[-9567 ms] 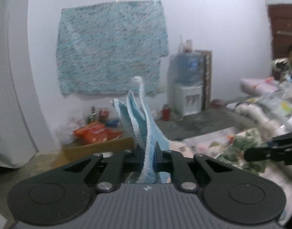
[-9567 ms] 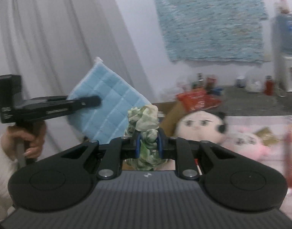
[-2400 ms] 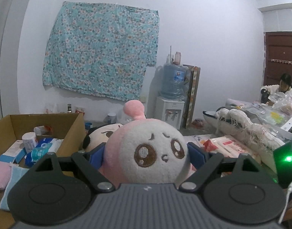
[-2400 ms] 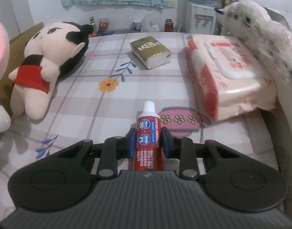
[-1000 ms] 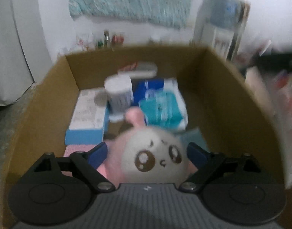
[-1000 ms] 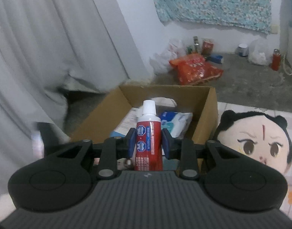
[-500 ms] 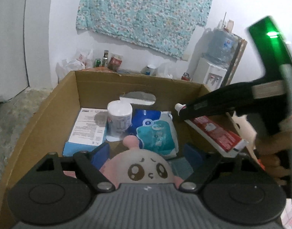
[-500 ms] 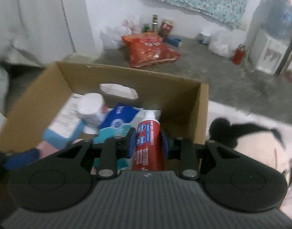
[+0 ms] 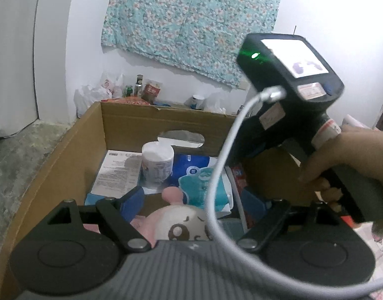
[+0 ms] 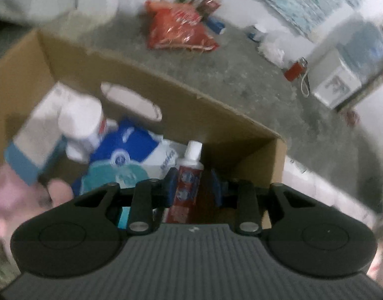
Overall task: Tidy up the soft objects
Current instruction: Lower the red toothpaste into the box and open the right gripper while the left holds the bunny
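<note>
Spreading apart over the cardboard box (image 9: 66, 155), both grippers have let go: left gripper (image 9: 191, 197) dropped the plush toy (image 9: 176, 222), right gripper (image 10: 194, 185) the toothpaste tube (image 10: 188, 175).

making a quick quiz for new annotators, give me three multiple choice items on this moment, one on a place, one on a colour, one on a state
1. Where is the pink plush?
A. on the floor by the red bag
B. low in the cardboard box, between the left gripper's fingers
C. on top of the water cooler

2. What colour is the toothpaste tube's cap?
A. white
B. green
C. black

3. How is the right gripper?
A. open around the tube, a gap on one side
B. shut on a blue cloth
C. open with nothing between its fingers

Answers: B, the plush face sits between the spread blue pads inside the box; A, the cap shows white above the red body; A, a gap shows beside the tube.
</note>
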Motion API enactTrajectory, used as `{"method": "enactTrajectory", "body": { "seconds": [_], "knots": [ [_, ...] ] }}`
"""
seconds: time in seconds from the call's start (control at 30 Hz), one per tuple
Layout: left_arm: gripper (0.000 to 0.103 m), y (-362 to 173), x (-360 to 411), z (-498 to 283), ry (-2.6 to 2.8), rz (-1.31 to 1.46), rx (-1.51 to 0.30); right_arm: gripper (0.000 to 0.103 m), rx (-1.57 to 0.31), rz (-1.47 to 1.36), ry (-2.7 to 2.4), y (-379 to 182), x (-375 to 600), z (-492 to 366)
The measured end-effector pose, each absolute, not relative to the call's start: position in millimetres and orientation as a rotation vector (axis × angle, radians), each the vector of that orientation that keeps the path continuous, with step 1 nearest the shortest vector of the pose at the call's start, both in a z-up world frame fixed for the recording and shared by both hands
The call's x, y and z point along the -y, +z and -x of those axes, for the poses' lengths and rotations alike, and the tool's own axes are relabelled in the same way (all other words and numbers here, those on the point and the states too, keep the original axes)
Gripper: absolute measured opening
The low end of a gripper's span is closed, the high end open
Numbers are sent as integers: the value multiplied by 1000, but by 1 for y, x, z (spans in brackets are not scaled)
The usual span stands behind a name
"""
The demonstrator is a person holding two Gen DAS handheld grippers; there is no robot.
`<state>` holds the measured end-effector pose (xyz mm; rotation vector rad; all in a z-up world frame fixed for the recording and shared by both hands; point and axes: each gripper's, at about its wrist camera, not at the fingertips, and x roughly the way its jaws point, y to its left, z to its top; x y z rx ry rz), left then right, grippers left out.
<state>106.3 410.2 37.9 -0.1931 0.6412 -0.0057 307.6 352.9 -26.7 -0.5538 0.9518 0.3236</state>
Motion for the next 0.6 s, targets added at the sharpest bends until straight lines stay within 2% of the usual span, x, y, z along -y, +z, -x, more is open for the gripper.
{"method": "enactTrajectory", "body": {
  "seconds": [0.03, 0.1, 0.27, 0.6],
  "knots": [
    [86, 38, -410, -106, -5, 194, -639, 39, -940, 586, 319, -27, -355, -308],
    [86, 37, -411, -105, 0, 196, -631, 41, -900, 616, 323, -25, -359, -307],
    [86, 36, -411, -106, 0, 196, -636, 36, -910, 662, 371, -32, -365, -318],
    [86, 34, -417, -108, 21, 210, -644, 35, -945, 965, 394, -49, -398, -321]
  ]
}}
